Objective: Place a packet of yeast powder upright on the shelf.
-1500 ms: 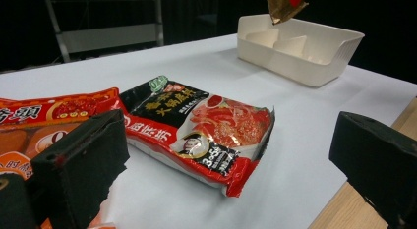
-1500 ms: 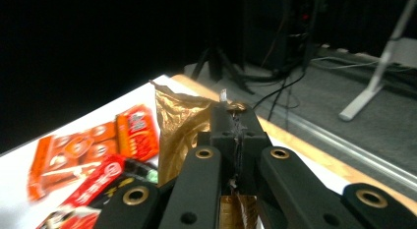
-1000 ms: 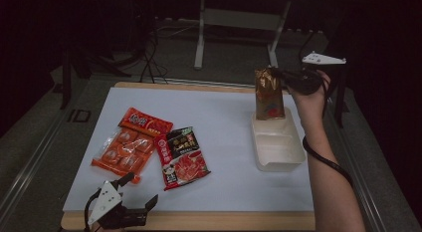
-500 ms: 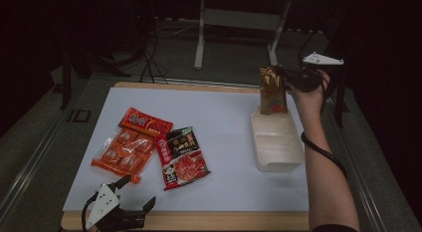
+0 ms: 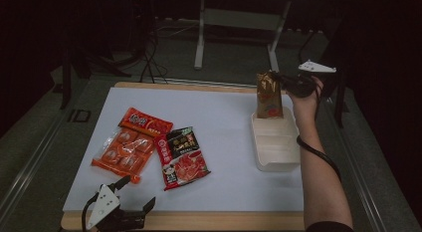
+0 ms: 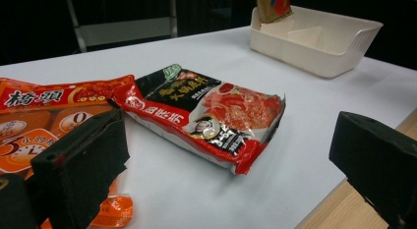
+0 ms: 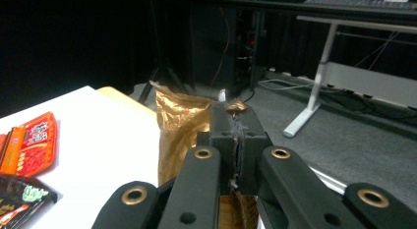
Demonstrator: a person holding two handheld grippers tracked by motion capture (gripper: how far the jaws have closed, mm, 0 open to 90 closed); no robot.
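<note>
Pinching the top edge of a gold snack bag (image 5: 269, 96), the right gripper (image 5: 287, 83) is holding it upright over the far end of the white tray (image 5: 275, 163) — the bag's lower edge is sitting at or just inside the tray's far compartment, though whether it is touching the bottom cannot be told. In the right gripper view the jaws are pressing together on the crumpled foil (image 7: 183, 135), which is hanging down in front of them and to their left. The person's right hand (image 5: 304, 98) is reaching in from the tray's right side, its forearm running alongside the tray.

Well apart from the tray, at the near edge of the table (image 5: 224, 117), the left gripper (image 5: 132, 197) is resting with its jaws spread wide and nothing between them. Just beyond its jaws, on the tray's left, a red-and-black packet (image 6: 206, 116) and an orange packet (image 6: 44, 126) are lying flat, overlapping at one edge.
</note>
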